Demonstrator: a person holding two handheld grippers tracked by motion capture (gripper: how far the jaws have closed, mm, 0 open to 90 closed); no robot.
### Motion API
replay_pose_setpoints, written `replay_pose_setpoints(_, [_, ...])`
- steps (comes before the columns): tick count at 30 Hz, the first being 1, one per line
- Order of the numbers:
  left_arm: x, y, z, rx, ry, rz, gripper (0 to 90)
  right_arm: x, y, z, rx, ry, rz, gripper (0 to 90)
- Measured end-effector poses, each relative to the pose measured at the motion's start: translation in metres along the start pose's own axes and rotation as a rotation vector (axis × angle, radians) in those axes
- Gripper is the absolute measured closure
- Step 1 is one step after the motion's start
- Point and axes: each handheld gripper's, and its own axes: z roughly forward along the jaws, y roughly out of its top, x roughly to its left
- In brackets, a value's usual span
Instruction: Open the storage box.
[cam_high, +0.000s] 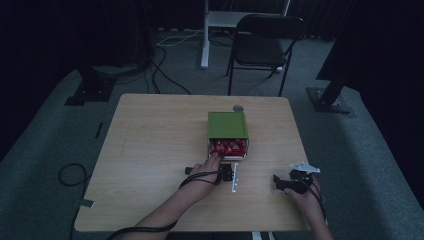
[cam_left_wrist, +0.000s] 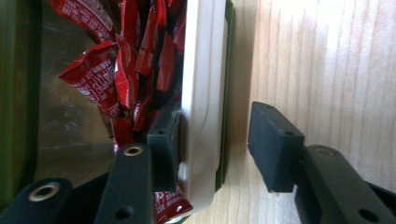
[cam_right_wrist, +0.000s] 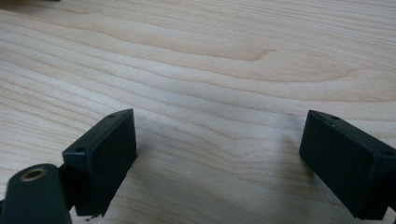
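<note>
Left gripper (cam_left_wrist: 212, 140) straddled the white drawer wall (cam_left_wrist: 201, 93), jaws apart, unclenched. Red wrappers (cam_left_wrist: 116, 70) bore white print, probably illegible. Right gripper (cam_right_wrist: 217, 158) was released over the table (cam_right_wrist: 233, 70).

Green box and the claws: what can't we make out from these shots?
- Green box: high view is dim; the lid hides most of the inside.
- Red wrappers: left gripper view cuts them at the top edge; print too blurred to read, count unclear.
- Left claw: one jaw is inside the white rim, one outside; contact unclear.
- Small round thing behind the box: too small to identify.
- Right claw: open over the table.
</note>
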Motion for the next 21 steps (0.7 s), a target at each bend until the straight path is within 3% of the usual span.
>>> replay_pose_setpoints(4, [0.0013, 0.0004, -0.0001, 0.007, 0.023, 0.015, 65.7, 0.0000, 0.0000, 0.0000, 0.000, 0.000, 0.000, 10.6])
replay_pose_setpoints(7, [0.0041, 0.0015, -0.0002, 0.012, 0.026, 0.003, 73.3, 0.0000, 0.0000, 0.0000, 0.000, 0.000, 0.000, 10.6])
replay_pose_setpoints(10, [0.0048, 0.0024, -0.0002, 0.020, 0.023, 0.023, 74.1, 0.0000, 0.0000, 0.0000, 0.000, 0.000, 0.000, 10.6])
replay_pose_setpoints(21, [0.0076, 0.0058, -0.0041, 0.035, -0.018, 0.008, 75.0, -0.0001, 0.0000, 0.0000, 0.000, 0.000, -0.001, 10.6])
